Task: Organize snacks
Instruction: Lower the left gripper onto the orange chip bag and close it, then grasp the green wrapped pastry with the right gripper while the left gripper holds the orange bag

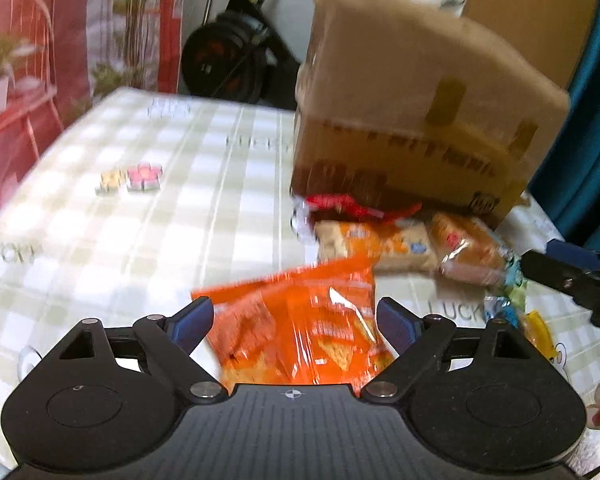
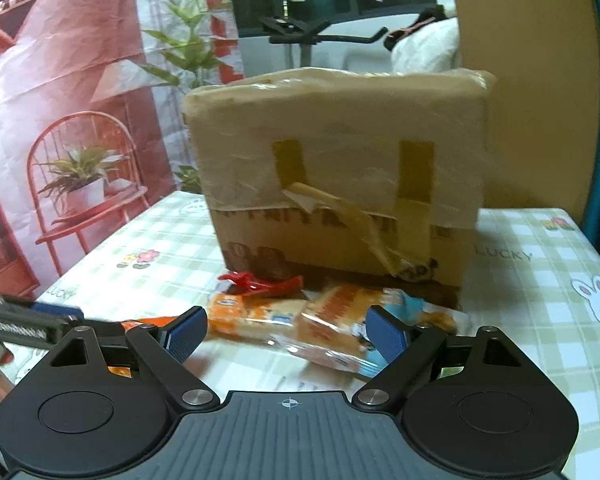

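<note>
An orange snack bag (image 1: 312,304) lies on the checked tablecloth (image 1: 120,240), between the blue pads of my left gripper (image 1: 296,320). That gripper is open and its pads do not press the bag. Behind it lie a red wrapper (image 1: 352,206), an orange-and-white packet (image 1: 376,244) and a clear-wrapped bread packet (image 1: 468,252), all in front of a taped cardboard box (image 1: 412,120). My right gripper (image 2: 286,334) is open and hovers just short of the bread packet (image 2: 332,332) and the orange-and-white packet (image 2: 244,316). The red wrapper (image 2: 260,282) lies against the box (image 2: 340,184).
Small blue and yellow wrappers (image 1: 512,304) lie under the right gripper (image 1: 572,276). The left gripper (image 2: 28,320) enters the right wrist view at the left edge. An exercise bike (image 1: 228,60) stands beyond the table's far edge. A printed backdrop (image 2: 60,120) hangs on the left.
</note>
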The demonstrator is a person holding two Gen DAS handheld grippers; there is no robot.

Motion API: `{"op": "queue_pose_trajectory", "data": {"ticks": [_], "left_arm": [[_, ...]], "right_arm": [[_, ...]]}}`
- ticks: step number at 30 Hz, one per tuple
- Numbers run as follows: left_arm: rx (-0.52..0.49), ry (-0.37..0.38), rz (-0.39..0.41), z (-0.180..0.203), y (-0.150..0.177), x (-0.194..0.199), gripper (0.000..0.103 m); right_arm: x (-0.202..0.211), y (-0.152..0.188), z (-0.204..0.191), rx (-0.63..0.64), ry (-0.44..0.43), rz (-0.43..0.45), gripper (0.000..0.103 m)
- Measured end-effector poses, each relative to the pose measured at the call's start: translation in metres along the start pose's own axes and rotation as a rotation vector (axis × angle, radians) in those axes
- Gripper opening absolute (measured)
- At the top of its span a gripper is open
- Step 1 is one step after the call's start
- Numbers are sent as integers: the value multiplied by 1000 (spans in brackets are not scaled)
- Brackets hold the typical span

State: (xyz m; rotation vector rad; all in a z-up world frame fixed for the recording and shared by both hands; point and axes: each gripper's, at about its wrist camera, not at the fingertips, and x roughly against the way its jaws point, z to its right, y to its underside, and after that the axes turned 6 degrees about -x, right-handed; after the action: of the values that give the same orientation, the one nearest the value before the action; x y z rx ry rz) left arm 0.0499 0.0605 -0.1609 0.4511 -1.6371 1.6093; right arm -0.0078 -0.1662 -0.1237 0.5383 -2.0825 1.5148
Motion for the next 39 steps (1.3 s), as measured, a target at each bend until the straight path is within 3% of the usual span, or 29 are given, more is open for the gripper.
{"op": "queue_pose_trajectory", "data": {"ticks": [15, 18, 22, 30, 36, 39], "left_arm": [[-26, -109, -79, 19, 16, -25, 100], [-55, -165, -126, 22, 21, -36, 100], [-49, -159, -105, 19, 23, -33, 99], [-44, -177, -21, 20, 24, -20, 87], [-18, -188, 41, 16, 22, -11, 86], [-23, -189, 51, 17, 22, -10, 86]], "right_arm": [[-8, 20, 31, -63, 19, -23, 84], [-7, 25, 38, -63, 35, -32, 84], [-9, 32, 47, -70, 61, -44, 83], [-13, 34, 62, -67, 142, -14, 65], [-27, 25, 84, -93, 252, 18, 41], [-39, 23, 87, -126, 241, 5, 40]]}}
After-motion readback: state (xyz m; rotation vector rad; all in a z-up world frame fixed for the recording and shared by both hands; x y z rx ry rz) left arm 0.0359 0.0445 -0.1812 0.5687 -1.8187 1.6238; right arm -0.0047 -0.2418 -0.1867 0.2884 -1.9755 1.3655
